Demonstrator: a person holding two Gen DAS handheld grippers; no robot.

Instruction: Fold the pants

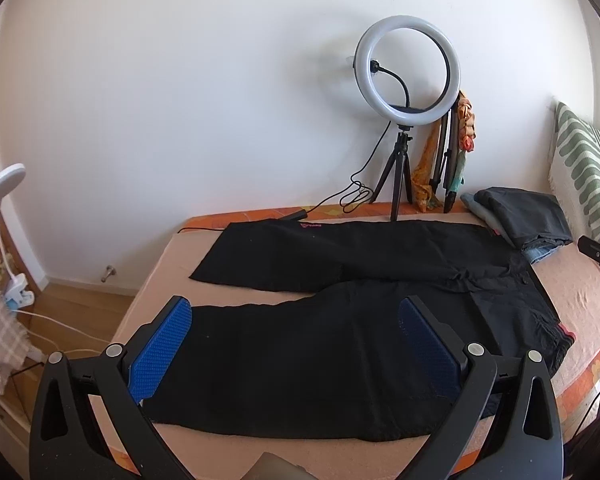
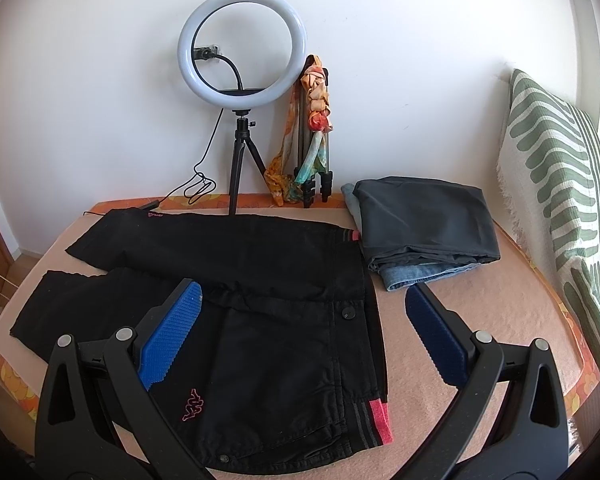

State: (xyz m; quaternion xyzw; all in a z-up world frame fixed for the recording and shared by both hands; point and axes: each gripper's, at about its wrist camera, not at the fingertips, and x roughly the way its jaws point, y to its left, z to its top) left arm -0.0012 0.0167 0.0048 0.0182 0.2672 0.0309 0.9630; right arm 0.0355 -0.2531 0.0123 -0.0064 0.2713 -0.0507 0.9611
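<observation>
Two gaping hand-held grippers — left (image 1: 294, 346), right (image 2: 302, 332) — above flat black pants (image 2: 260, 280).

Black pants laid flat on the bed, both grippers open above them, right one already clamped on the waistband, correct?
Not clamped. In the right wrist view the right gripper is open above the black pants, holding nothing. The left gripper is open too.

One pair of black pants (image 2: 260, 280) lies spread on one bed (image 2: 480, 320). One stack of folded clothes (image 2: 424, 224) holds two visible garments, dark grey over blue denim. There is one ring light (image 2: 242, 46) on one small tripod (image 2: 238, 168), one folded tripod (image 2: 320, 152) wrapped in one scarf (image 2: 318, 96), one striped pillow (image 2: 556, 184), one clip lamp (image 1: 4, 184), and two grippers: left gripper (image 1: 296, 320), right gripper (image 2: 304, 308).
</observation>
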